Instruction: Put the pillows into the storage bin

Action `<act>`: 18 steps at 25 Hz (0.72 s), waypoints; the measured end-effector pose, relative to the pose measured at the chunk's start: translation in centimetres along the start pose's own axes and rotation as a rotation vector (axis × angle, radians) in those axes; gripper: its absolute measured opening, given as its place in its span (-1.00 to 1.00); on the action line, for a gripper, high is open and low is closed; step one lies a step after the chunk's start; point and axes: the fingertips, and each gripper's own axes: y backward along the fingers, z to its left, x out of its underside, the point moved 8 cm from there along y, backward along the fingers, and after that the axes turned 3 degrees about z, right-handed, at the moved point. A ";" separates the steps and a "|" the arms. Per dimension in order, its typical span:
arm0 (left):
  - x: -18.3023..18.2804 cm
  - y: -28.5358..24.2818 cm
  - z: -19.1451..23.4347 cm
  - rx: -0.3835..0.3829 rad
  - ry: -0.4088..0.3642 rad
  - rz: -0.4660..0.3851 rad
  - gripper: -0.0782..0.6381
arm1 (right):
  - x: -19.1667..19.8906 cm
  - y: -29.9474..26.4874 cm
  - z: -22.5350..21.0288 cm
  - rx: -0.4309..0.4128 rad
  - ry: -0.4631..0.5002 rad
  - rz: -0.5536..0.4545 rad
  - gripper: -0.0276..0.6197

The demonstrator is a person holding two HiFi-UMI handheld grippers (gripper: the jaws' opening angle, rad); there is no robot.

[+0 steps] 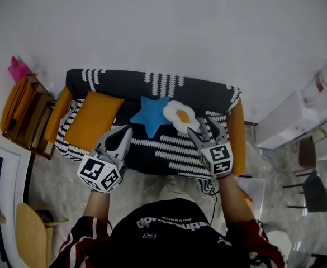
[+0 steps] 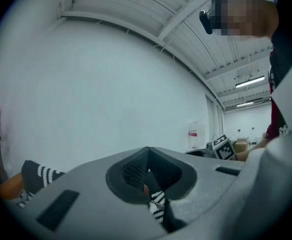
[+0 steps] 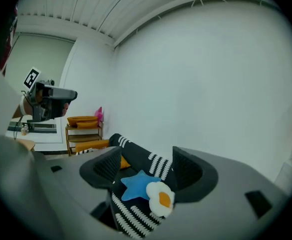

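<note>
Fingers of the right gripper stand apart and empty, and no pillow is stored yet.

Beyond those fingers lie the egg pillow and the blue star pillow, touching each other on the seat of the striped sofa, neither one gripped. The left gripper has its fingers pressed together on nothing and hovers over the front of the seat, near the orange pillow at the end of the sofa on the head view's left. All three pillows are on the sofa, so I judge the whole task is still to do. No storage bin can be made out for sure: a white boxy object stands off the sofa's other end, its inside unseen. A wooden shelf beyond the orange pillow carries orange cushions.
</note>
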 end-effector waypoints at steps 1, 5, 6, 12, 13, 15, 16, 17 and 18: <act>0.3 -0.4 0.1 0.002 0.000 0.010 -0.78 | 0.8 -0.7 -0.3 0.000 0.000 0.019 0.07; 1.9 -1.5 0.5 0.005 0.001 0.070 -0.78 | 4.4 -3.7 -1.0 0.005 0.002 0.108 0.08; 2.4 -1.9 0.7 0.005 0.005 0.083 -0.78 | 5.4 -4.6 -1.2 0.007 0.002 0.126 0.08; 4.7 -5.3 1.8 0.012 0.017 0.142 -0.78 | 11.6 -9.9 -2.1 -0.020 0.033 0.257 0.08; 5.1 -6.0 2.0 0.014 0.019 0.151 -0.78 | 12.6 -10.7 -2.2 -0.026 0.034 0.275 0.08; 6.0 -7.4 2.4 0.015 0.023 0.174 -0.78 | 14.7 -12.4 -2.4 -0.037 0.040 0.310 0.08; 6.5 -8.2 2.6 0.016 0.023 0.185 -0.78 | 15.6 -13.2 -2.5 -0.042 0.044 0.325 0.08; 7.0 -8.9 2.8 0.018 0.024 0.196 -0.78 | 16.6 -14.1 -2.7 -0.047 0.046 0.340 0.08; 7.5 -9.6 3.0 0.020 0.026 0.205 -0.78 | 17.7 -15.0 -3.0 -0.051 0.050 0.354 0.08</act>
